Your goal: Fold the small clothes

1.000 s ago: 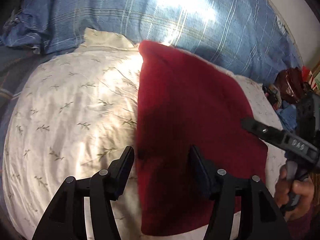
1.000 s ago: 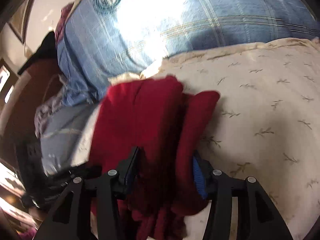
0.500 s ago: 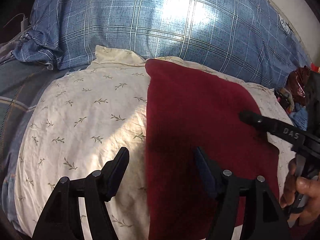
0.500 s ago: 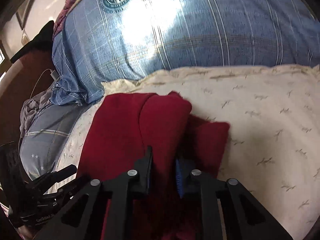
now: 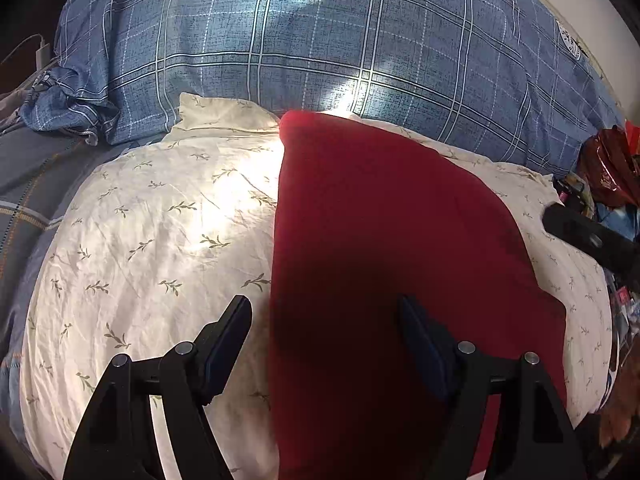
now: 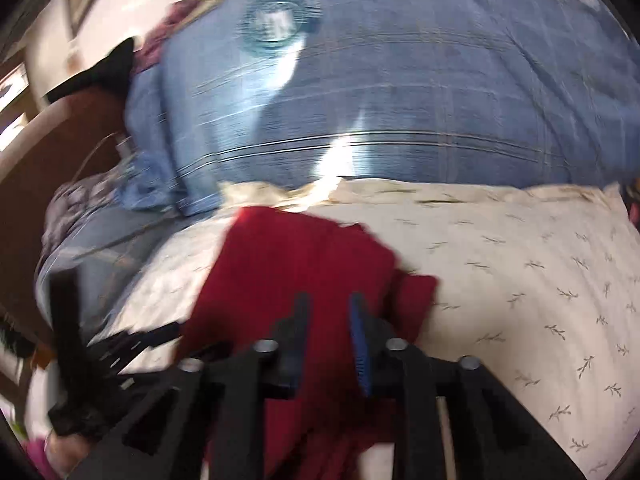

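Note:
A dark red garment lies folded flat on a cream pillow with a leaf print. My left gripper hovers over the garment's near left edge. Its jaws are opening wide, with nothing pinched between them. In the blurred right wrist view the same red garment shows a folded layer on top, with a flap sticking out to the right. My right gripper hangs just above that fold. Its jaws are narrow and opening, and the pads are clear of the cloth. The right gripper also shows at the pillow's right edge.
A blue plaid quilt rises behind the pillow. Clutter in red wrapping lies at the far right. A white charger and cable sit at the far left. A wooden bed frame stands to the left, beside the cream pillow.
My left jaws have spread wider over the garment's edge. My right gripper pinched shut on the red fold, then parted again and lifted, and its view has blurred.

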Demonstrator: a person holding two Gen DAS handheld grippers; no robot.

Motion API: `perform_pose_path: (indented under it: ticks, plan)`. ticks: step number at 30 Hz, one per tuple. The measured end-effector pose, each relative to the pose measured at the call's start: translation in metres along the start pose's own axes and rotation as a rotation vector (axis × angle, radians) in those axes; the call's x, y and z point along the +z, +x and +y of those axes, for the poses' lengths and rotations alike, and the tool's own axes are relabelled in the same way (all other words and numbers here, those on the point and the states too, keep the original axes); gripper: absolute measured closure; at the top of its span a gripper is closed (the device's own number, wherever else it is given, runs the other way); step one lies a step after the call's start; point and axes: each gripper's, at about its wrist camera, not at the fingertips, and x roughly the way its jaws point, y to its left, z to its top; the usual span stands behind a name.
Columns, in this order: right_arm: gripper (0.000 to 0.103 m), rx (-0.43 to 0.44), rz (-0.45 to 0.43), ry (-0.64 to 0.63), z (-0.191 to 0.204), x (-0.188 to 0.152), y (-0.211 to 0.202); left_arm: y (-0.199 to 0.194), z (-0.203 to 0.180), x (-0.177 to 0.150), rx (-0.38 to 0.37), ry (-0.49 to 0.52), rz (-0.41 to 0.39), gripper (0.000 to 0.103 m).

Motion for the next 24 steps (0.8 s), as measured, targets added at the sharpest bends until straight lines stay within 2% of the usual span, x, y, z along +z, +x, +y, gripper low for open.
perform_pose_path:
  ticks: [4,6,9,13,14,20,22,24]
  plan:
    - [0.07,0.032,0.041,-0.047,0.018,-0.021,0.0,-0.004,0.001,0.0,0.005,-0.01,-0.004,0.029]
    - [0.075,-0.028,0.078,-0.078,0.018,-0.032,0.012,-0.008,0.0,-0.001,0.012,-0.006,-0.009,0.029]
    - [0.075,-0.149,0.103,-0.121,0.011,-0.045,0.032,-0.015,0.0,-0.004,0.021,0.0,-0.02,0.029]
    - [0.074,-0.105,0.088,-0.05,0.005,-0.042,0.022,-0.025,0.003,-0.009,0.043,0.001,-0.037,0.029]
    - [0.069,-0.098,0.078,-0.052,0.007,-0.041,0.016,-0.027,0.004,-0.01,0.051,0.0,-0.041,0.029]
    - [0.069,-0.066,0.03,-0.107,0.033,-0.044,-0.009,-0.034,0.003,-0.02,0.059,-0.016,-0.044,0.029]
    - [0.067,-0.075,0.025,-0.132,0.038,-0.049,-0.007,-0.037,0.002,-0.022,0.066,-0.014,-0.046,0.029]
    - [0.066,-0.119,0.064,-0.146,0.037,-0.056,0.008,-0.041,0.002,-0.023,0.07,-0.012,-0.051,0.029]
